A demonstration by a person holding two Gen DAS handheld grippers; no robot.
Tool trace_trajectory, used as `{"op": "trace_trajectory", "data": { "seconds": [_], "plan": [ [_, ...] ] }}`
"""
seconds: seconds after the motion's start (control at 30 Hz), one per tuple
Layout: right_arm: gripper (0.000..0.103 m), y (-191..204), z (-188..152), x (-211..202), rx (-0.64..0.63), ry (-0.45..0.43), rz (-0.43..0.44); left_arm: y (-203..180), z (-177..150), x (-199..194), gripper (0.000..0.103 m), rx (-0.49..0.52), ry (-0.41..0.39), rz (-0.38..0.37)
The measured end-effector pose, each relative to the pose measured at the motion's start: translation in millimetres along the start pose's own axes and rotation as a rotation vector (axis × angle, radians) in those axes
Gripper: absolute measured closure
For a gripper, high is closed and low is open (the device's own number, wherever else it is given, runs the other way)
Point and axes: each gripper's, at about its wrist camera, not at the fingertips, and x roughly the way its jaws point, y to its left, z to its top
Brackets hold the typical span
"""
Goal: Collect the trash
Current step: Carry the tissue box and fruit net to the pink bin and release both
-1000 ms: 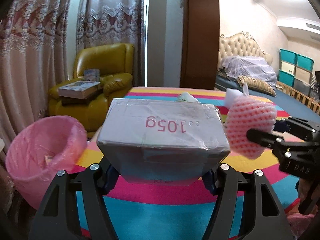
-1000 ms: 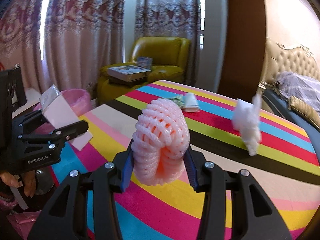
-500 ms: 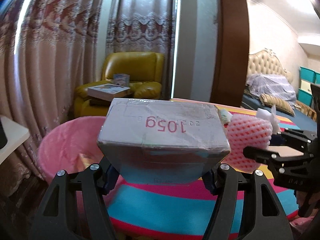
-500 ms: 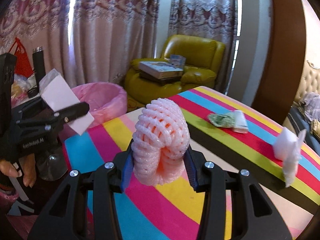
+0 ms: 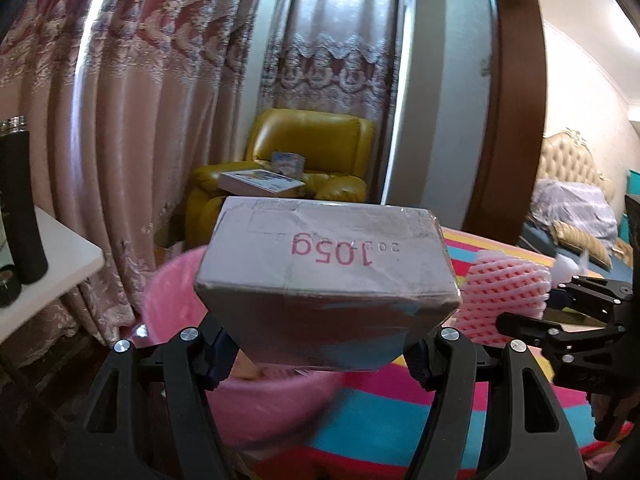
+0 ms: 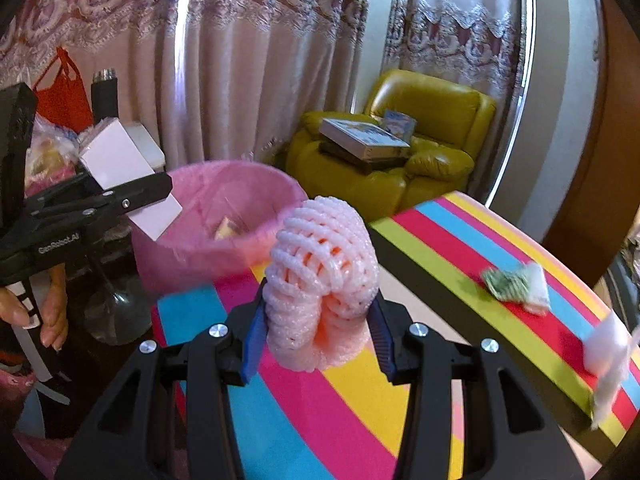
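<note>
Pink-lined bin (image 6: 224, 220) sits off the bench's (image 6: 400, 400) corner. We hold box (image 5: 328, 276) clamped in left jaws, foam net (image 6: 320, 288) in right; early release risks missing the rim.

Behind the striped table (image 6: 460, 304) you have a yellow leather armchair (image 6: 432, 144) with a stack of books (image 6: 362, 138) lying across its seat and armrest. Lace-trimmed pink curtains (image 6: 248, 60) hang along the wall behind it. To your left, a dark flask (image 5: 22, 216) stands upright on a white side table (image 5: 60, 256). Far right, you can see a tufted cream headboard (image 5: 568, 164) and a bed heaped with covered bedding (image 5: 572, 208).
</note>
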Motion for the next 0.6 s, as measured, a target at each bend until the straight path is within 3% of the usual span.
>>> {"op": "trace_trajectory", "data": {
  "seconds": [0.13,0.37,0.43,0.5,0.53,0.6],
  "plan": [
    [0.057,10.7,31.7,23.5,-0.002,-0.024,0.062,29.5,15.3,18.8,0.04,-0.03,0.029,0.036],
    [0.052,38.3,68.4,73.6,-0.055,-0.017,0.09,62.4,27.3,51.0,0.04,-0.084,0.062,0.087],
    [0.044,46.1,74.2,89.9,-0.085,-0.007,0.117,68.8,27.1,60.3,0.038,-0.091,0.081,0.091],
    [0.024,51.1,75.6,97.2,-0.106,-0.009,0.11,77.1,26.8,66.1,0.022,-0.107,0.09,0.126],
    [0.023,52.0,74.3,96.6,-0.114,-0.022,0.104,80.9,27.8,64.8,0.017,-0.12,0.072,0.146],
    [0.018,49.2,71.3,91.8,-0.109,-0.033,0.116,86.7,27.0,59.2,0.017,-0.131,0.06,0.157]
  ]
}}
